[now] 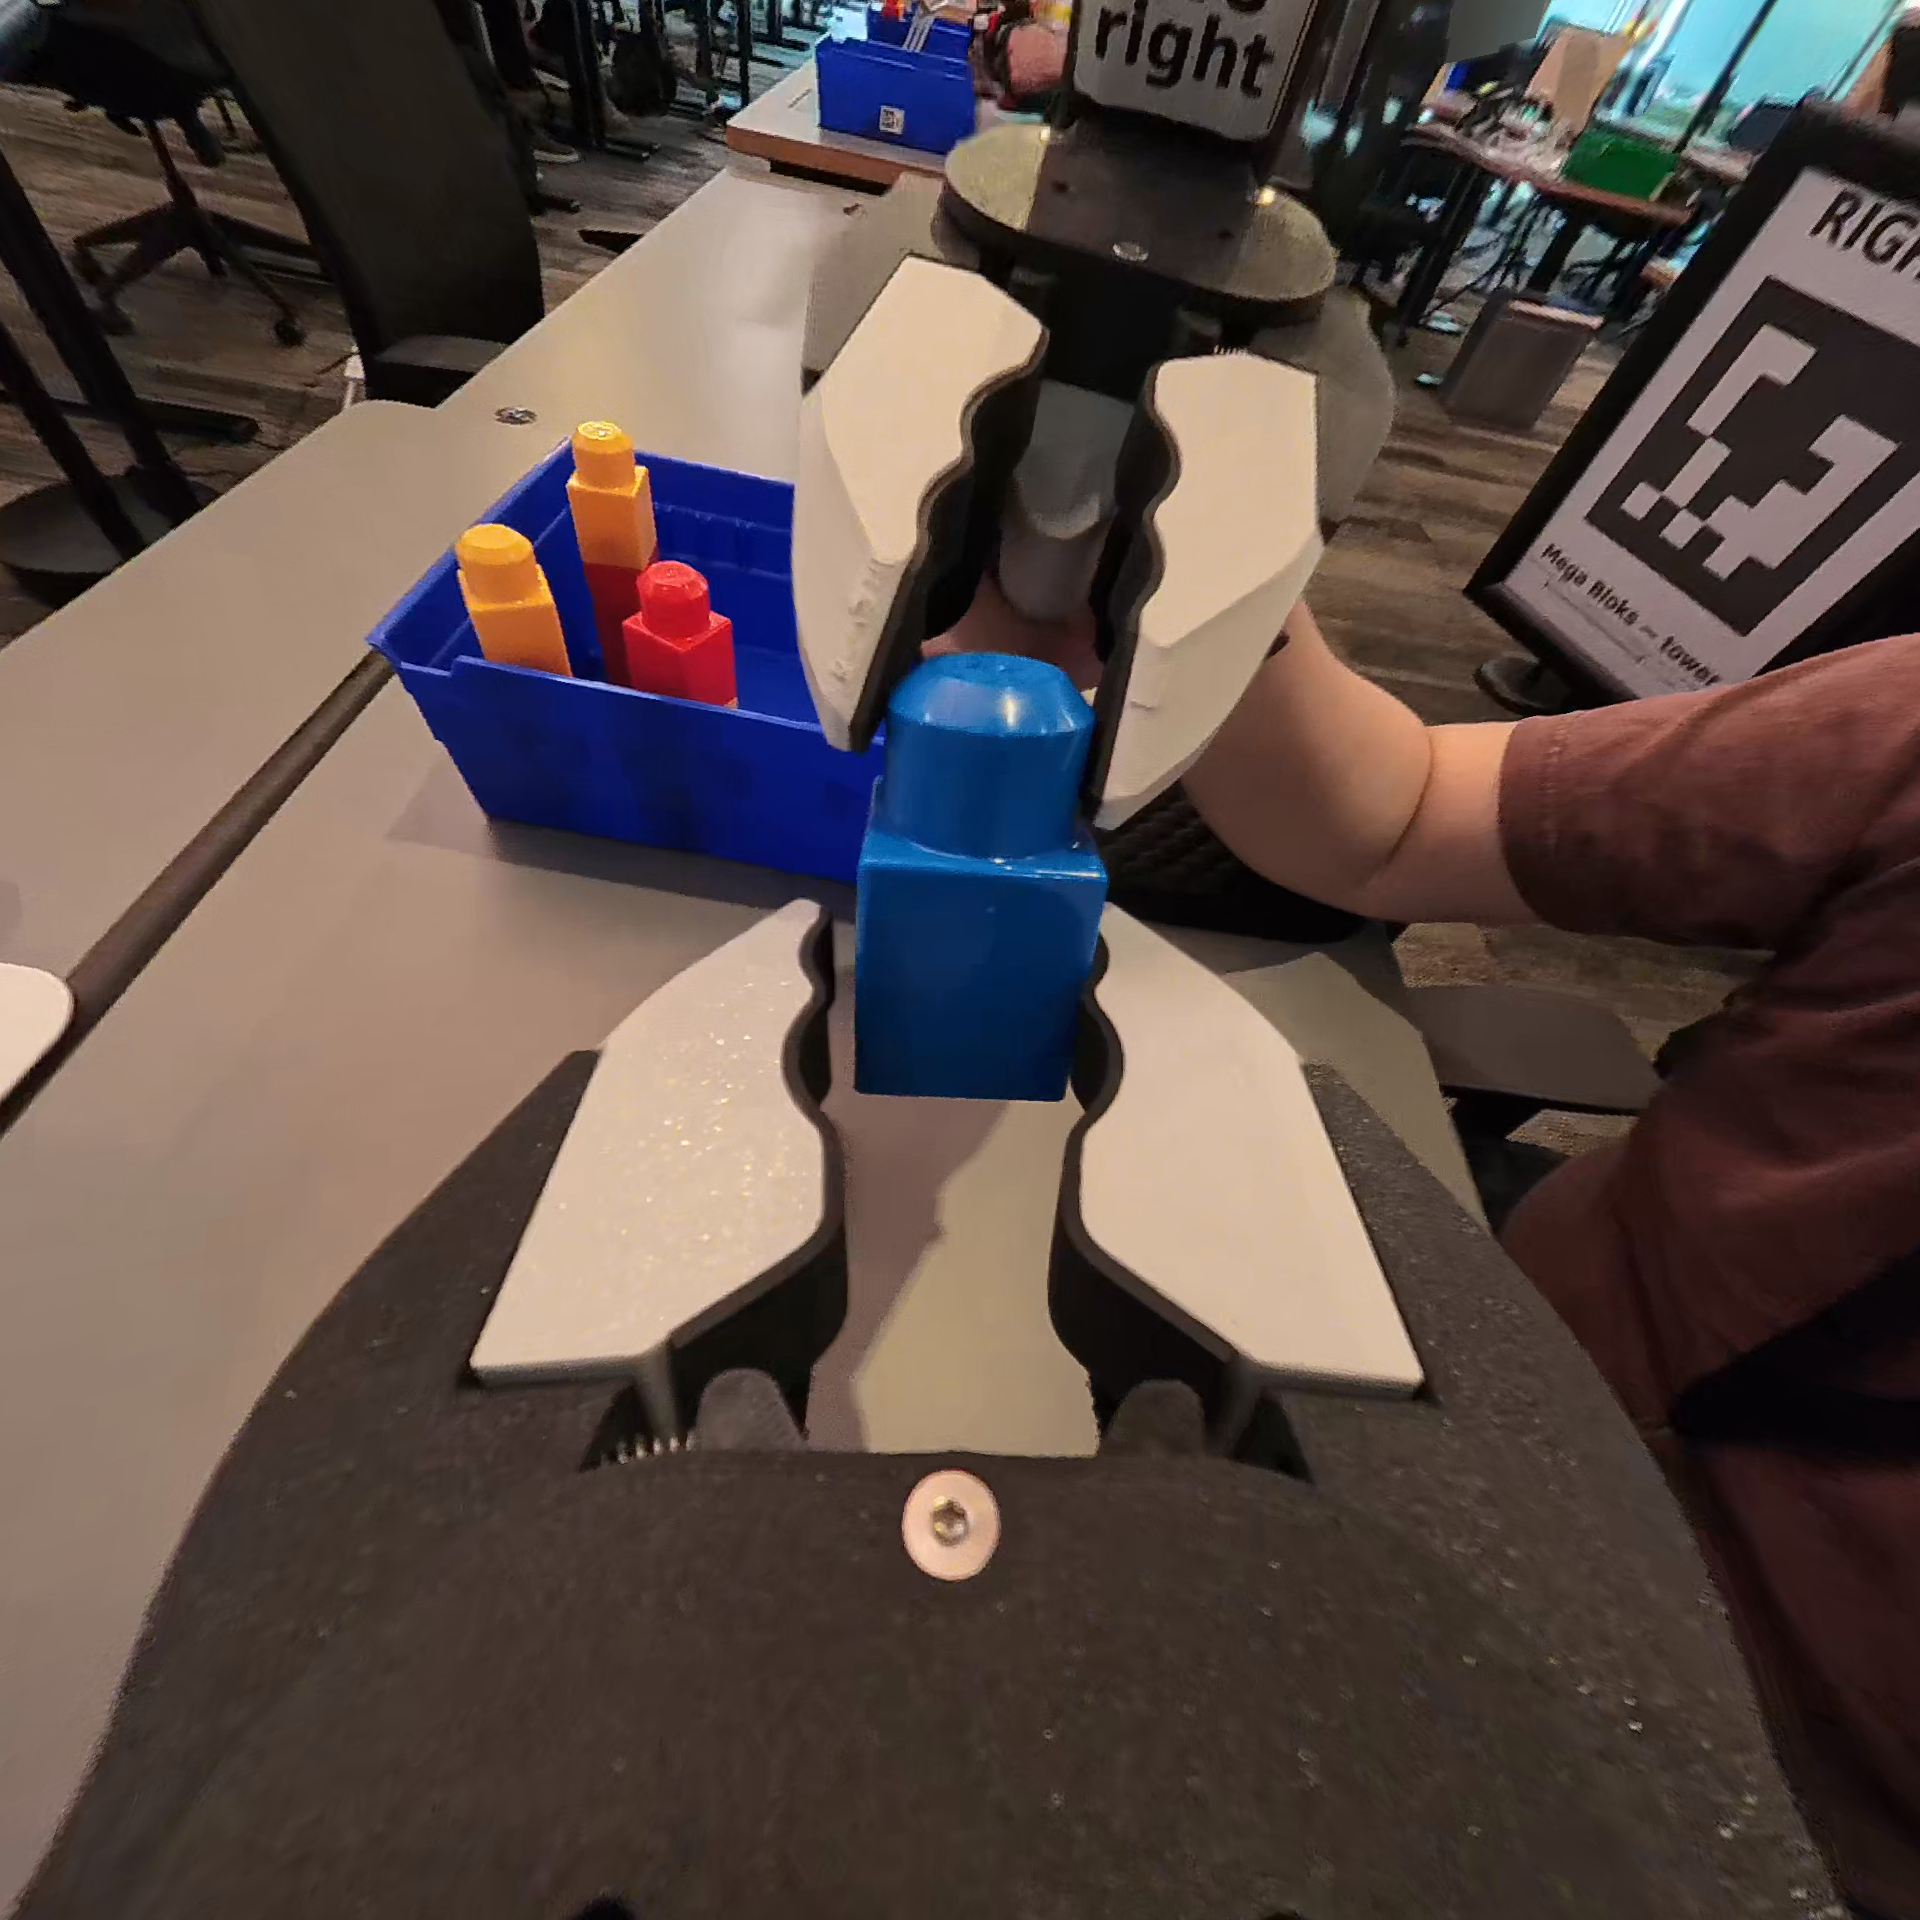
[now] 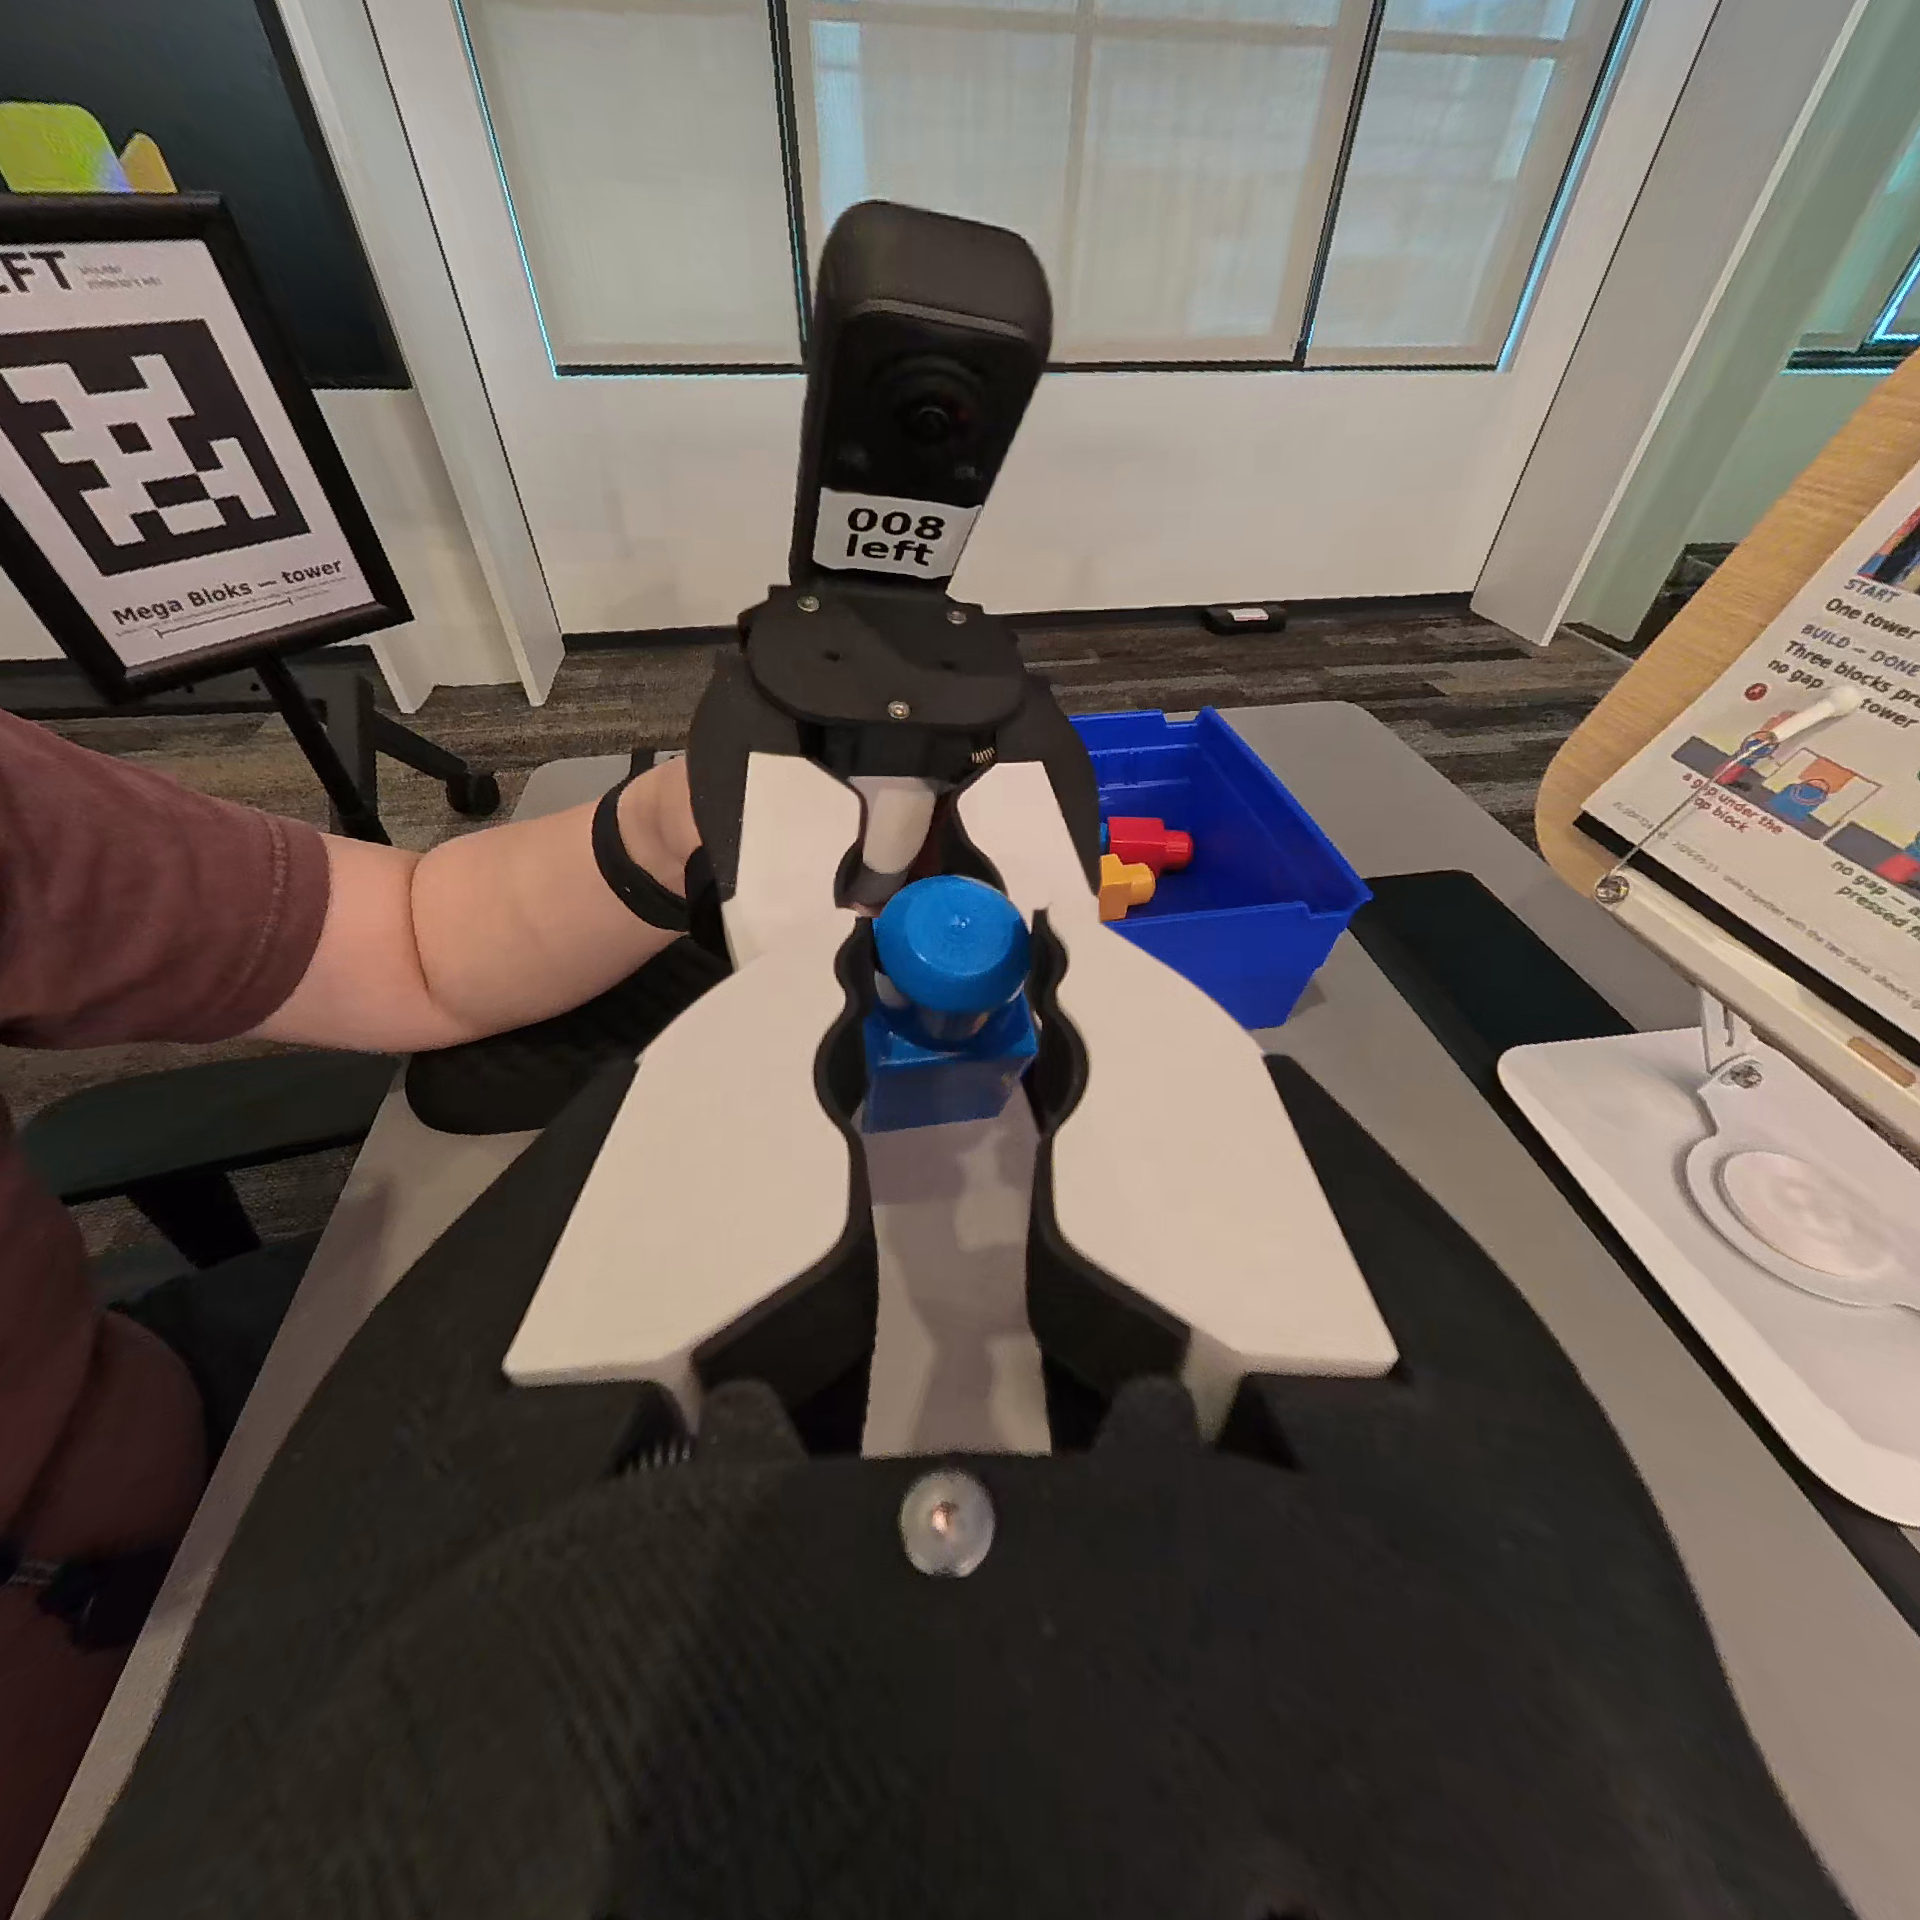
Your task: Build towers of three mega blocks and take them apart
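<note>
A blue mega block [image 1: 977, 966] is held above the grey table [image 1: 260, 1039]. My left gripper [image 1: 966, 935] is shut on its square body, with a pad against each side. My right gripper [image 1: 982, 764] comes from the far side and is shut on the block's round stud [image 2: 951, 951]. In the right wrist view the block [image 2: 951, 1081] is tilted between my right gripper's [image 2: 948, 940] pads, and the left gripper [image 2: 914, 925] faces me just behind it. A blue bin [image 1: 644, 769] holds an orange block [image 1: 514, 603], a red block [image 1: 681, 634] and an orange-on-red stack [image 1: 611, 499].
The bin [image 2: 1247, 935] stands on the table just beyond the grippers. A framed marker sign [image 1: 1714, 436] stands on the floor at the right. An instruction board [image 2: 1787, 769] on a white base [image 2: 1714, 1195] sits at the table's edge. A person's arm [image 1: 1455, 810] reaches in. The gap from one gripper's tips to the other's is roughly 5 cm.
</note>
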Demonstrator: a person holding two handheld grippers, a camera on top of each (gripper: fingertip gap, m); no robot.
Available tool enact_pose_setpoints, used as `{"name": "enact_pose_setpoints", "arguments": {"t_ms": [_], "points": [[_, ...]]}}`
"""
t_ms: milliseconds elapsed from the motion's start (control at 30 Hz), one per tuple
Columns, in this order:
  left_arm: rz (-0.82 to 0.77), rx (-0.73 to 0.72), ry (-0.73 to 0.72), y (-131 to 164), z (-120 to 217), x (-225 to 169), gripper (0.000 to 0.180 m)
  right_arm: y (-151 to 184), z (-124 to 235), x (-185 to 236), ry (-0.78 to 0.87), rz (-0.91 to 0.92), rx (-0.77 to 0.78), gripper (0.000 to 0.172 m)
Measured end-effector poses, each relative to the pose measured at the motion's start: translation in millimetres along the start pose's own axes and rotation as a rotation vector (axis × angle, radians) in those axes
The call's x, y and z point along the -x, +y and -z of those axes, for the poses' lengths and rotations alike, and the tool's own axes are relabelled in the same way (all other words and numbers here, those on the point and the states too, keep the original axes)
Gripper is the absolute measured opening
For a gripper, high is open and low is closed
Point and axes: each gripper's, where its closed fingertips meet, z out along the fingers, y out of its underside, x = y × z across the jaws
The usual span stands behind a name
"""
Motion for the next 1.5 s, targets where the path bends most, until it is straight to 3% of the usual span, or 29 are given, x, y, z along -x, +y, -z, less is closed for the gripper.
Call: {"name": "enact_pose_setpoints", "arguments": {"t_ms": [133,267,800,833,900,1033,1133,1233,1367,1500], "points": [[-0.056,0.027,-0.061,4.0,-4.8,4.7,0.047,1.0,-1.8,-1.1,0.015,-0.014,0.008,0.029],[-0.084,0.02,-0.091,4.2,-8.4,7.0,0.04,1.2,-1.4,-2.6,0.032,0.005,0.012,0.029],[-0.013,-0.036,-0.045,-3.4,-1.6,5.4,0.039,0.0,-2.8,-5.5,0.039,0.0,-0.01,0.029],[-0.014,-0.036,-0.06,-4.0,0.8,7.8,0.039,-2.6,-2.4,-6.5,0.048,0.005,-0.027,0.031],[-0.032,-0.031,-0.124,-5.7,12.7,17.4,0.039,-4.9,0.4,-9.3,0.069,0.021,-0.035,0.055],[-0.036,-0.103,-0.214,-21.3,56.2,29.6,0.038,31.2,2.8,-16.3,0.048,0.062,0.166,0.052],[-0.063,-0.148,-0.286,-30.8,87.8,34.0,0.038,88.5,-8.3,-41.1,0.145,0.021,0.426,0.051],[-0.076,-0.192,-0.318,-38.3,109.6,32.5,0.038,142.4,-12.2,-46.2,0.126,-0.012,0.665,0.042],[-0.077,-0.209,-0.306,-41.1,119.1,28.2,0.038,178.4,7.1,-39.6,0.061,0.046,0.886,0.04],[-0.077,-0.196,-0.261,-40.1,112.0,22.8,0.038,202.2,16.8,-40.0,0.024,0.171,1.017,0.05]]}}
